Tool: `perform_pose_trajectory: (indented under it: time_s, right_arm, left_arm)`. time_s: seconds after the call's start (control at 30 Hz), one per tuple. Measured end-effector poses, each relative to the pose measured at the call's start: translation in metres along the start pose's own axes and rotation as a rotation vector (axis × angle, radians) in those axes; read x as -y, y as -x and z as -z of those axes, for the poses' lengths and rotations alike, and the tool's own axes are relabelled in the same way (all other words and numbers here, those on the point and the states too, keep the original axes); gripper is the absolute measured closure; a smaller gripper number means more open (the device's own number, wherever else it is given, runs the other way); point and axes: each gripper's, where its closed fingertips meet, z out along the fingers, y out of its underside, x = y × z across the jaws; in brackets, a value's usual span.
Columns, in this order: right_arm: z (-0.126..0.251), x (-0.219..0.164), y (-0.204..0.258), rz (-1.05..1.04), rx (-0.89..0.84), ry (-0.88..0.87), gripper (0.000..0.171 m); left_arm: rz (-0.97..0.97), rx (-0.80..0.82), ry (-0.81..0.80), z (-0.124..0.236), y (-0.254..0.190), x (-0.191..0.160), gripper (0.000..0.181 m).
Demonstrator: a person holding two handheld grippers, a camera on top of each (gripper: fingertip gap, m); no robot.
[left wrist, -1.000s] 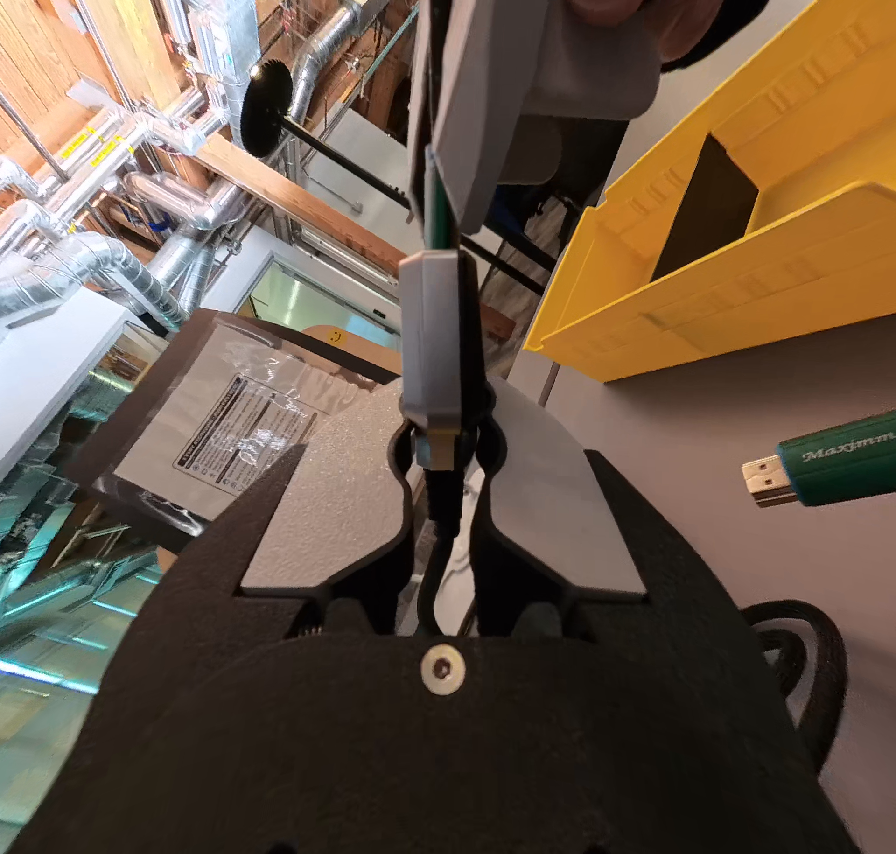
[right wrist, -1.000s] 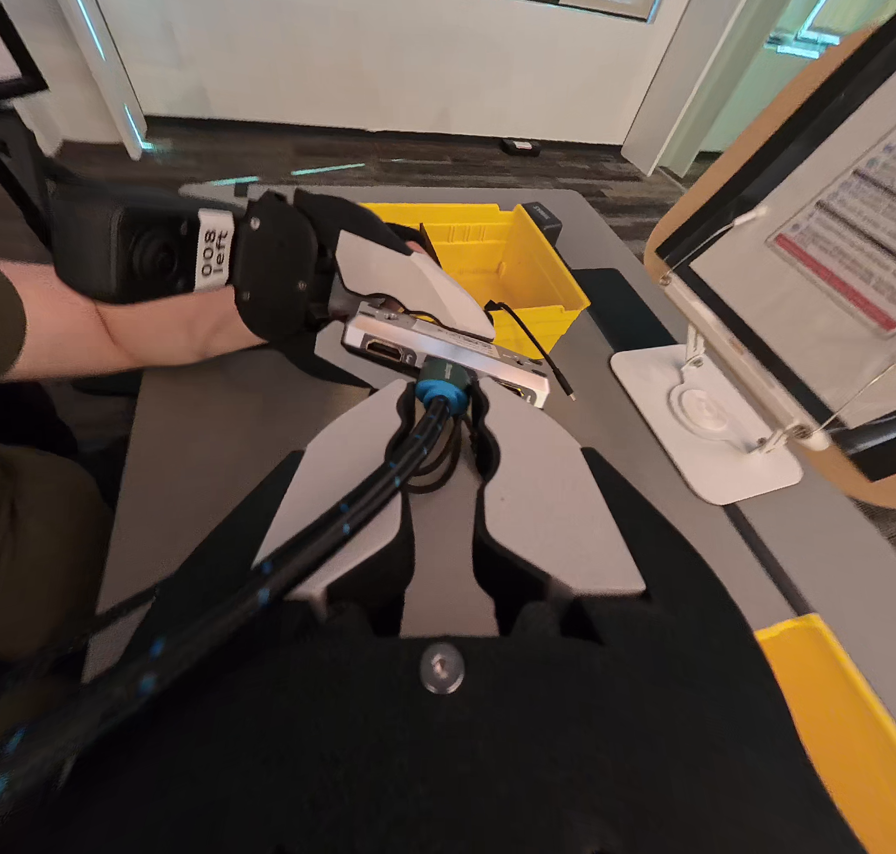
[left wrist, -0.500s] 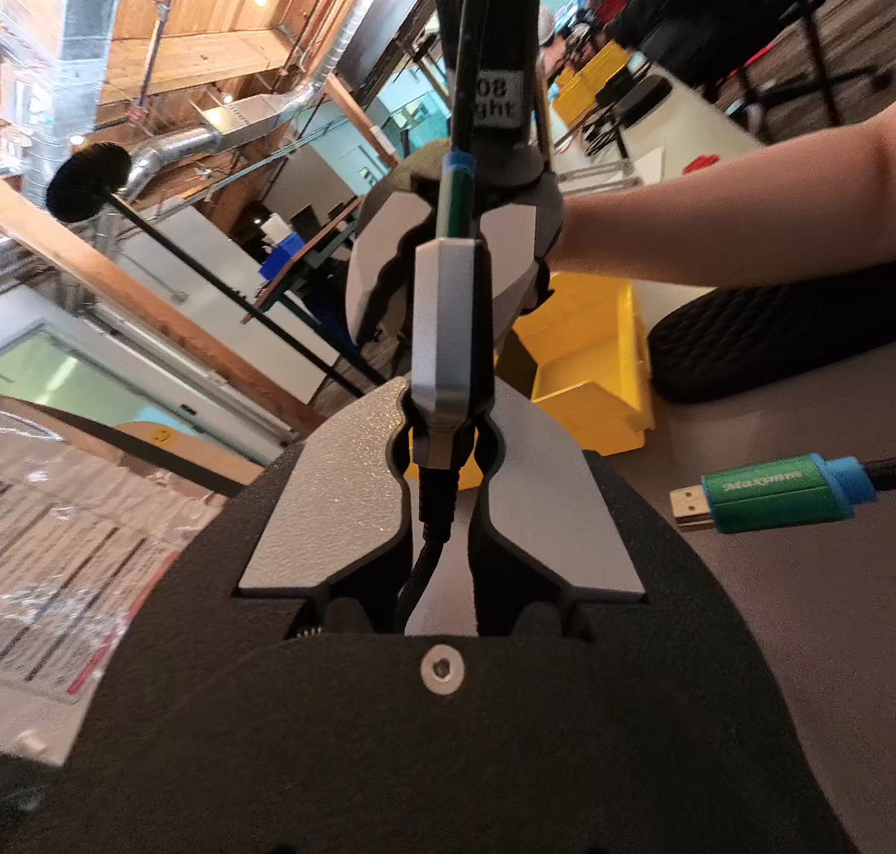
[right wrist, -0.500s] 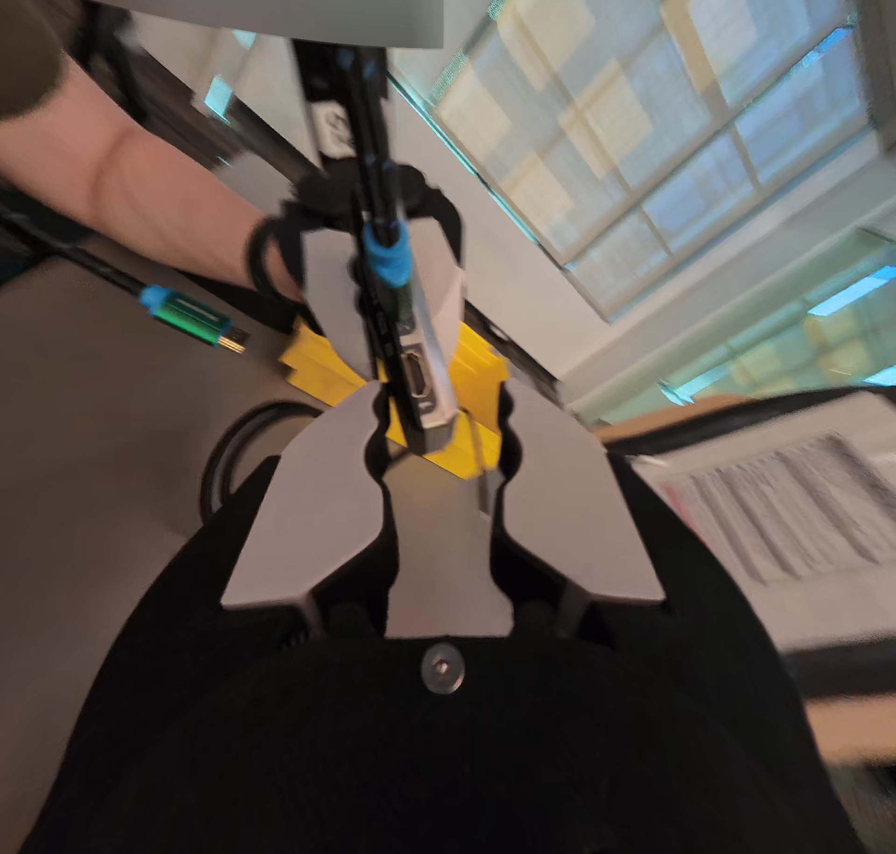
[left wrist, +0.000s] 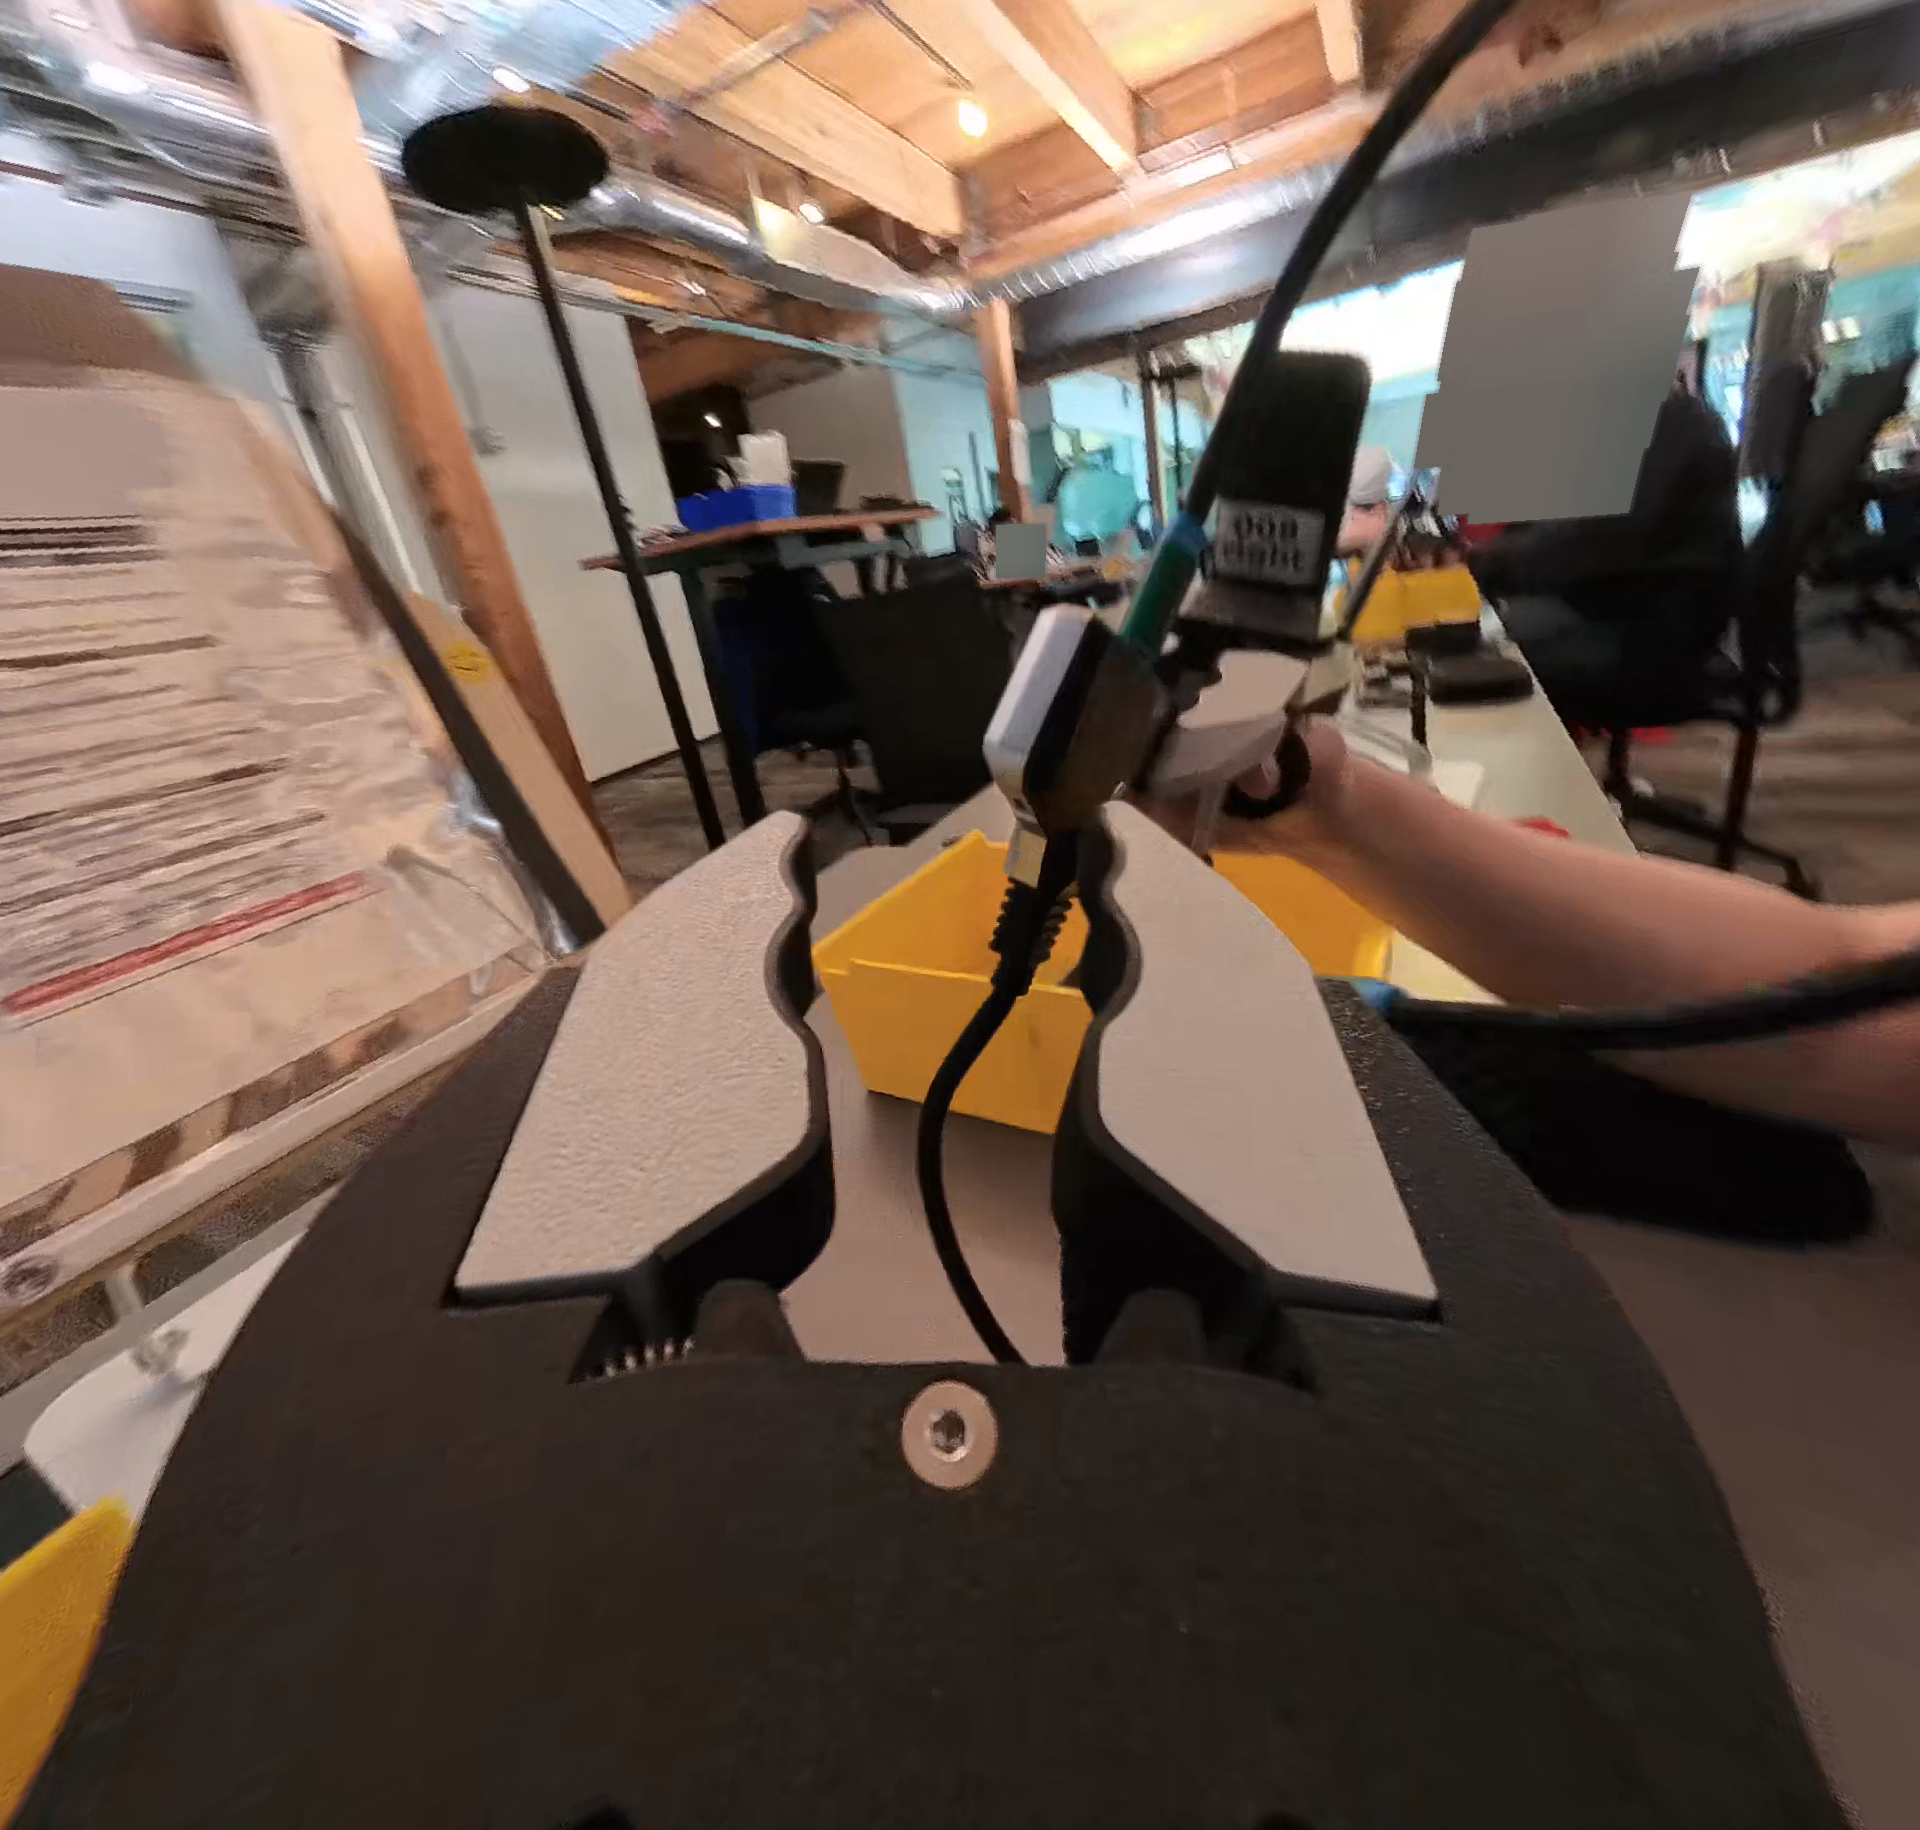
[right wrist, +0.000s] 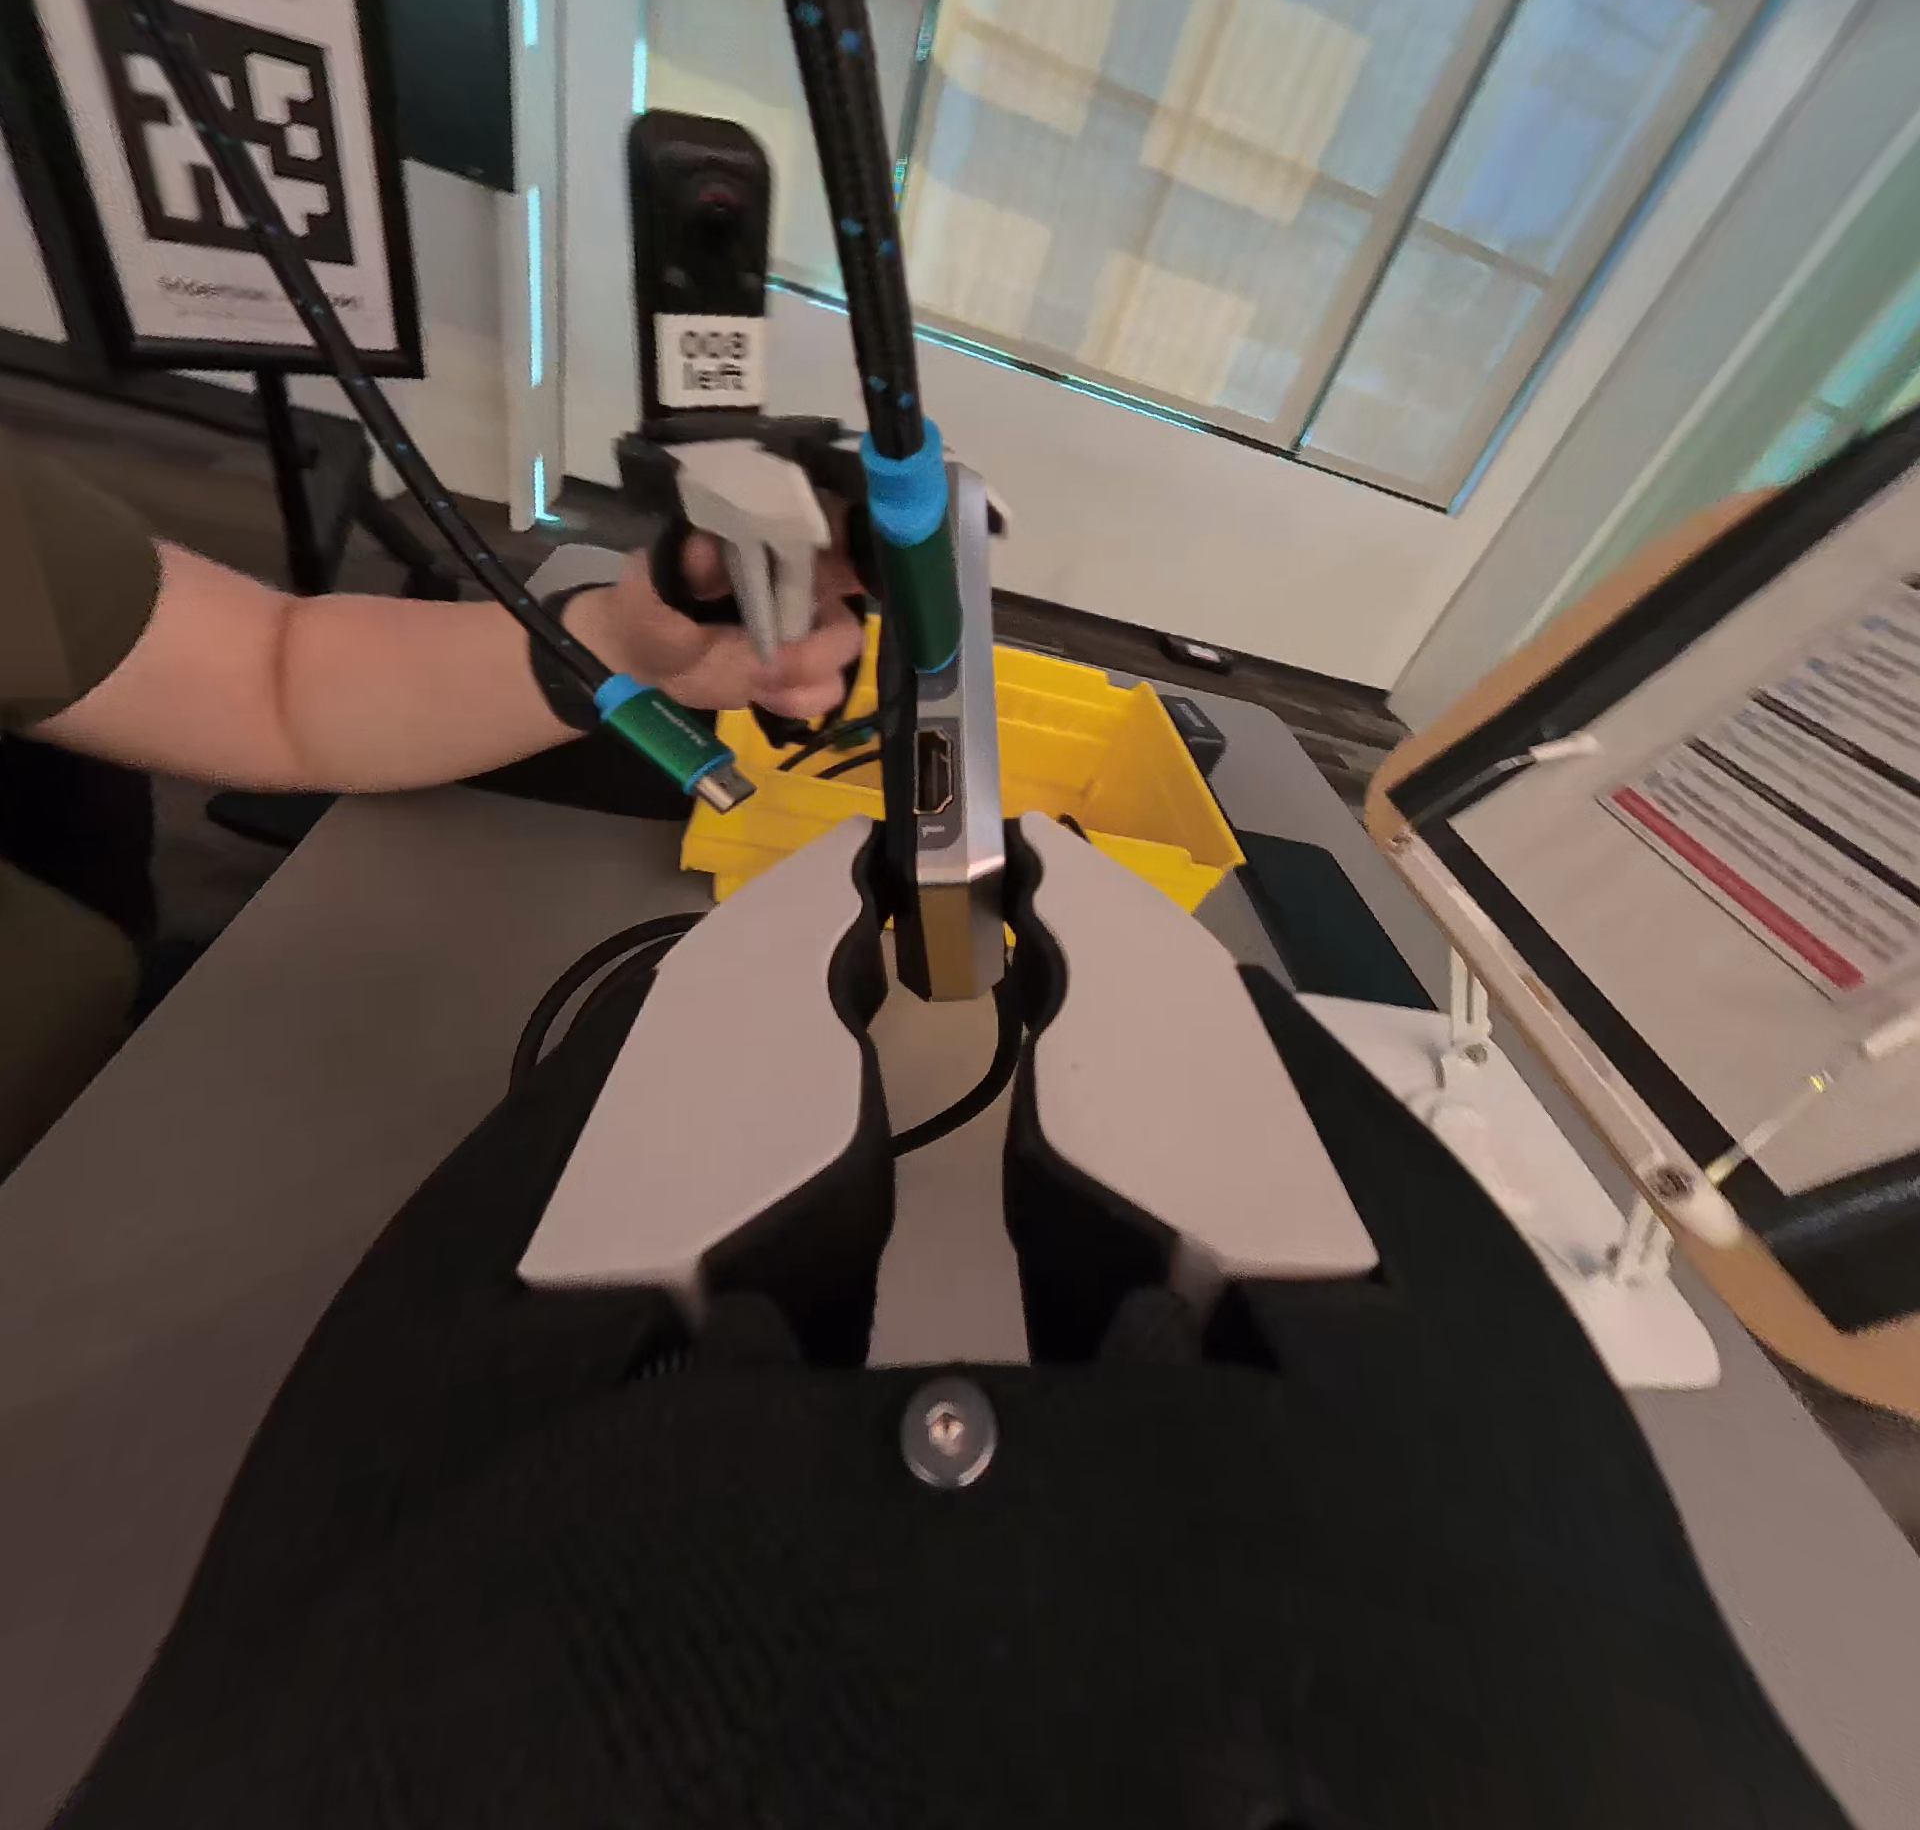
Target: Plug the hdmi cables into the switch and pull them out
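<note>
The silver HDMI switch stands upright above the table, its lower end between the fingers of my right gripper, which is shut on it. A green HDMI plug with a blue collar sits in the switch's upper port; the port below it is empty. A second green plug hangs loose in the air to the left. My left gripper is open, just short of the switch, and the switch's thin black cable hangs between its fingers. The left gripper also shows in the right wrist view.
A yellow bin stands on the grey table just behind the switch, also in the left wrist view. A framed sign on a white stand stands at the right. A black pad lies under the person's arm. Another yellow bin corner shows nearby.
My left gripper was shut on the switch and has opened and let go. My right gripper let go of the plugged cable, swung round and closed on the switch's other end.
</note>
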Motion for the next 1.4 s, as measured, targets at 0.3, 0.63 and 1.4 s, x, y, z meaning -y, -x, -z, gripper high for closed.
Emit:
perform_pose_trajectory:
  time_s: [0.3, 0.63, 1.4]
  right_arm:
    - [0.036, 0.000, -0.057, -0.178, -0.296, -0.037, 0.151]
    - [0.046, -0.027, -0.088, -0.352, -0.437, -0.033, 0.151]
    - [0.060, -0.029, -0.097, -0.561, -0.447, -0.103, 0.151]
  left_arm:
    - [-0.017, 0.183, 0.004, 0.033, 0.021, -0.007, 0.128]
    - [0.056, 0.256, 0.137, 0.021, 0.022, -0.037, 0.132]
    - [-0.063, 0.261, 0.185, -0.001, -0.019, -0.057, 0.125]
